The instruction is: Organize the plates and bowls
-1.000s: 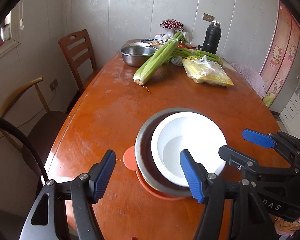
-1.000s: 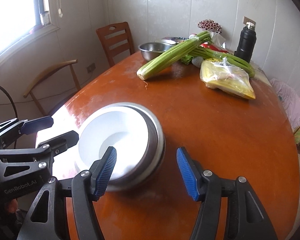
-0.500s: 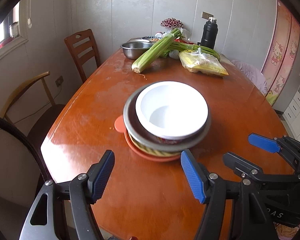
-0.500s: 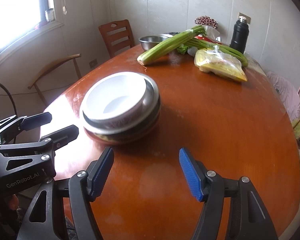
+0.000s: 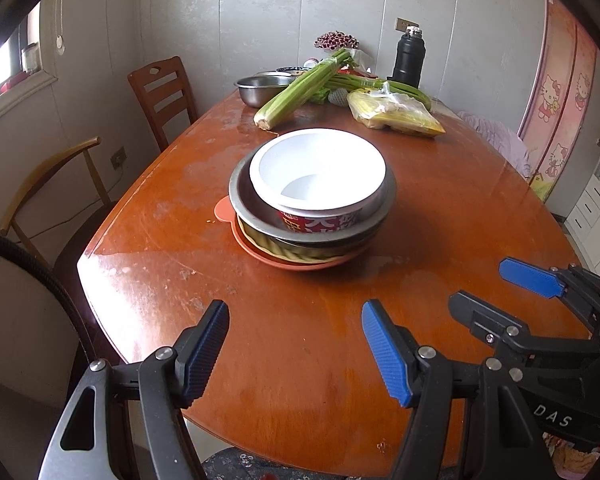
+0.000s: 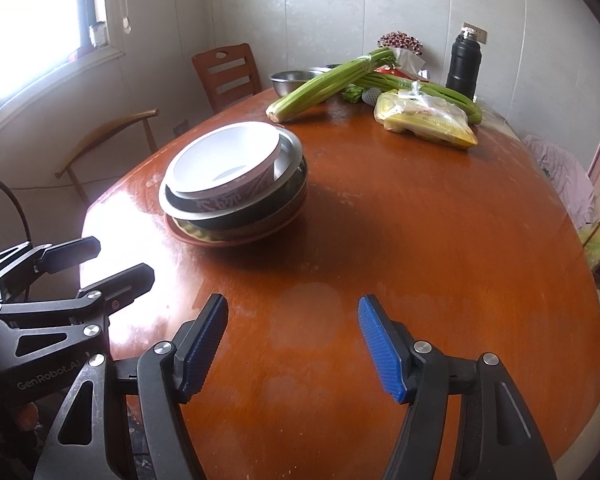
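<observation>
Both grippers have backed off toward the table's (image 5: 148,208) near edge; left gripper (image 5: 296,346) and right gripper (image 6: 292,342) gape empty. Nested stack (image 5: 312,208) sits mid-table, nearer its left edge: rigid, probably slippery, top-heavy; grasp the white bowl's (image 6: 224,160) rim.

Black hand-held gripper (image 5: 296,350) frames, ribbed blue pads (image 5: 384,354), silver screws, white lettering, black cable (image 5: 40,264)

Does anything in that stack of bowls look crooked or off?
Yes. The white bowl sits off-centre and slightly tilted inside the steel bowl. The orange plate underneath sticks out on one side.
</observation>
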Demonstrator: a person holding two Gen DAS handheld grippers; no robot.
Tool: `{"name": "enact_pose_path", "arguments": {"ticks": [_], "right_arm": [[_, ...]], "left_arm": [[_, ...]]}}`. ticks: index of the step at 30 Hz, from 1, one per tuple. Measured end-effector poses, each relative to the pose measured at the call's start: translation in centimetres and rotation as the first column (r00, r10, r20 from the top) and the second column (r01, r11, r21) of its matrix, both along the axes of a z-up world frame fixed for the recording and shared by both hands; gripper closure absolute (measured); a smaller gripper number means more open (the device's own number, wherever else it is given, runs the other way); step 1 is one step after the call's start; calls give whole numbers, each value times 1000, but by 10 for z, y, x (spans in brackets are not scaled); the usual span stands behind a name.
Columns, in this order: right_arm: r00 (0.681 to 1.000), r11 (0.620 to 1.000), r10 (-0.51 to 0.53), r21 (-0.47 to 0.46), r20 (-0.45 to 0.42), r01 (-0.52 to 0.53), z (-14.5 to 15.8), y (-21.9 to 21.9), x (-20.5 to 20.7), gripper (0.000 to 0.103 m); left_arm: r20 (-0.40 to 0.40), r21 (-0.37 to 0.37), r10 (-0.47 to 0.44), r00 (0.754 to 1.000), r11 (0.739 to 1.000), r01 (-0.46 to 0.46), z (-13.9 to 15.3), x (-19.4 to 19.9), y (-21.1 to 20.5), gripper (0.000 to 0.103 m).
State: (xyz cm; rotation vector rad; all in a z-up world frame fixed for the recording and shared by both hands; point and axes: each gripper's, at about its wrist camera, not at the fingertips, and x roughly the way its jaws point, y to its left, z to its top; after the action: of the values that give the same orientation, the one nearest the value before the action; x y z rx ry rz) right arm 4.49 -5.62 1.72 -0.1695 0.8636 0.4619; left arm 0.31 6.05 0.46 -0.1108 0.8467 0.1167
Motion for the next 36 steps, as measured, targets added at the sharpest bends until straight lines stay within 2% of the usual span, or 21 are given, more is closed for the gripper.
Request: {"name": "enact_pose_path", "arguments": {"ticks": [36], "right_arm": [[999, 999, -30, -18, 42, 30, 6, -2, -19, 33]], "left_arm": [[29, 20, -20, 999, 1000, 20, 4, -12, -5, 34]]}}
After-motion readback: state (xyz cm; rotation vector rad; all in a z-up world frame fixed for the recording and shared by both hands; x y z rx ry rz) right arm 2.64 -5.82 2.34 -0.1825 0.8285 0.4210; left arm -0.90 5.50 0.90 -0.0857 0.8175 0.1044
